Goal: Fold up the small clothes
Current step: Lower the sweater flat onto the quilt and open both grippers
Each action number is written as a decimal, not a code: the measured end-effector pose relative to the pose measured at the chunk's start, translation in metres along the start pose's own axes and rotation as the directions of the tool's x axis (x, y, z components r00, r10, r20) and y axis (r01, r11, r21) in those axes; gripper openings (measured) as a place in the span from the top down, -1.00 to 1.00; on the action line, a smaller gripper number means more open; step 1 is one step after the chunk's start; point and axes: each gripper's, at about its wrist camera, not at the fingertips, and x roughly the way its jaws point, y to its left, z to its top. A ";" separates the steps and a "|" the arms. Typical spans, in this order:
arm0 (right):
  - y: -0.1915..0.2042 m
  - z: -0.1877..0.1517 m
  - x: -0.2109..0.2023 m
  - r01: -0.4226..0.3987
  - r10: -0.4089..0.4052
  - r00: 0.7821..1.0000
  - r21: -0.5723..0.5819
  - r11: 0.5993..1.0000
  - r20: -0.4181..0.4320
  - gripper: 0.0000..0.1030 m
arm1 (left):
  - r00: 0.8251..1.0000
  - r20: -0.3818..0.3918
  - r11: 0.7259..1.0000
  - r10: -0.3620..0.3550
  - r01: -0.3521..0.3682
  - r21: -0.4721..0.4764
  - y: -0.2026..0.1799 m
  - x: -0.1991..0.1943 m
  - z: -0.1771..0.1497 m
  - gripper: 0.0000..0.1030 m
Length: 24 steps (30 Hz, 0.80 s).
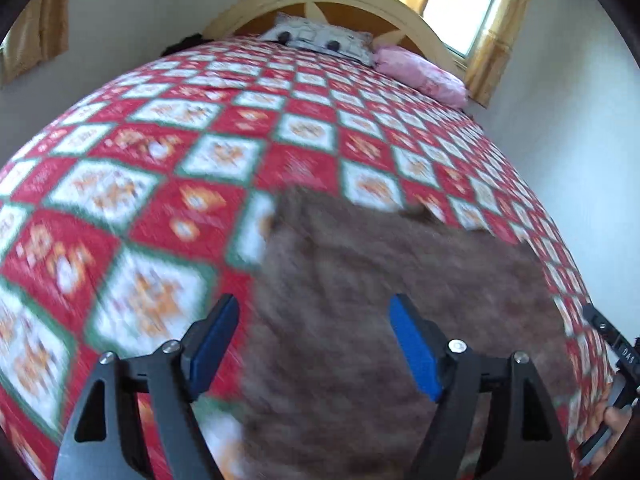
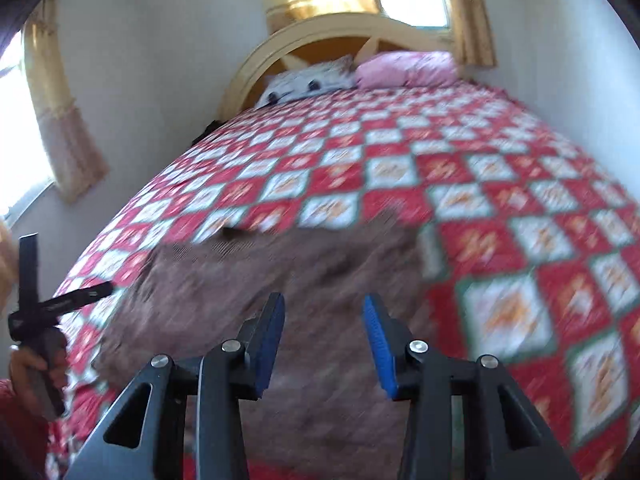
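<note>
Both tools, left tool [image 1: 314,314] and right tool [image 2: 324,314], gape empty above the brown garment [image 1: 400,280].

White letters that look like "DAS" stand on the black body of the right gripper [image 1: 624,354] at the left wrist view's right edge; blur leaves no other text legible.

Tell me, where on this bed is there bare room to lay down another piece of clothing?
The checked quilt lies bare from the brown garment up to the two pillows at the headboard, and on both sides of the garment. The near edge is crowded: the garment lies spread there, with the left tool and right tool open above it.
</note>
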 end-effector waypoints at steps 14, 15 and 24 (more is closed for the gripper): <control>0.009 -0.064 0.027 0.108 -0.109 0.994 -0.011 0.994 -0.018 -0.14 | 0.974 0.008 0.962 0.226 -0.224 0.154 -0.043 0.019 -0.054 -0.93; 0.013 -0.064 0.028 0.113 -0.114 0.993 -0.032 0.993 -0.020 -0.18 | 0.973 0.009 0.961 0.230 -0.229 0.152 -0.042 0.019 -0.053 -0.96; 0.022 -0.067 0.028 0.132 -0.135 0.990 -0.089 0.987 -0.027 -0.39 | 0.970 -0.001 0.957 0.245 -0.241 0.158 -0.044 0.023 -0.057 -1.00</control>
